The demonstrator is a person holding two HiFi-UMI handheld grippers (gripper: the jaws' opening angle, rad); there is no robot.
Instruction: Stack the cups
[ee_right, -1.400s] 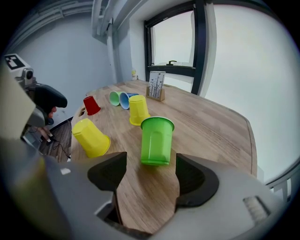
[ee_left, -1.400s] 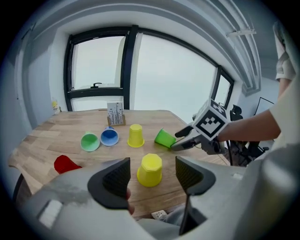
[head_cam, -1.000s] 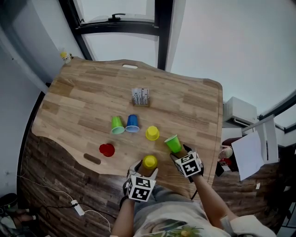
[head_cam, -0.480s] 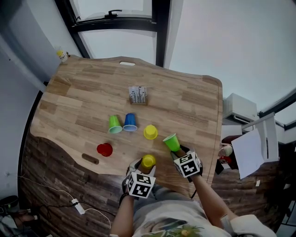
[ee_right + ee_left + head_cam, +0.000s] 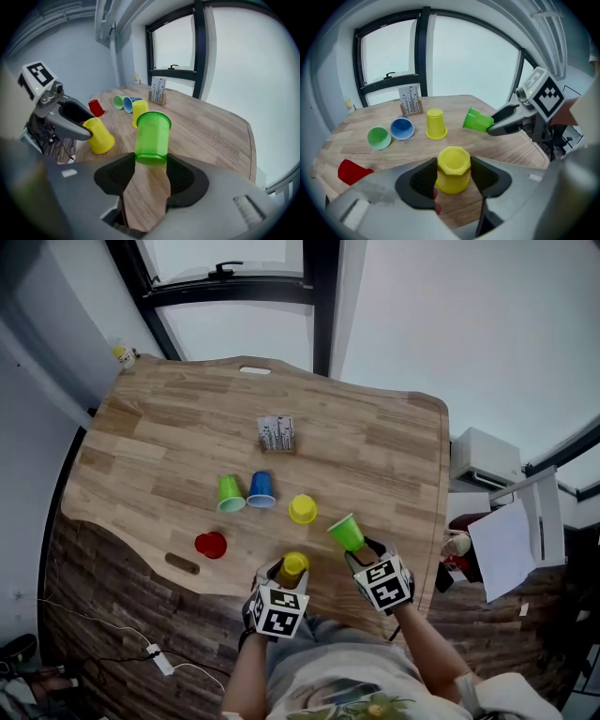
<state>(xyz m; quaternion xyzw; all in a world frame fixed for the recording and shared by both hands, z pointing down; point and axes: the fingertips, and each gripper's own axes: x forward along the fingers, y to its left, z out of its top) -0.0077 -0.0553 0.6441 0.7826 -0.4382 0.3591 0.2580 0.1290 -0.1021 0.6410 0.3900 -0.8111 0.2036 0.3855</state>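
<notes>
The near yellow cup [image 5: 452, 161] sits mouth down and a little tilted at the near edge of the table [image 5: 150, 446], its closed end between the jaws of the left gripper [image 5: 453, 172], which are closing and already press on its sides. Just right of it the green cup [image 5: 152, 136] is held clear of the wood by its base in the right gripper [image 5: 151, 165], whose jaws are also closing on it, the cup's mouth pointing away. So the step in hand looks like the pick-up of the first pair. Next, one cup has to be nested with the other, probably the green cup turned mouth down, lined up over the yellow base and slid on without squeezing either thin wall out of round. Farther out wait the far yellow cup [image 5: 302, 508], upside down, the blue cup [image 5: 261, 488] and pale green cup [image 5: 229, 493] lying side by side, and the red cup [image 5: 210, 544] at the left
</notes>
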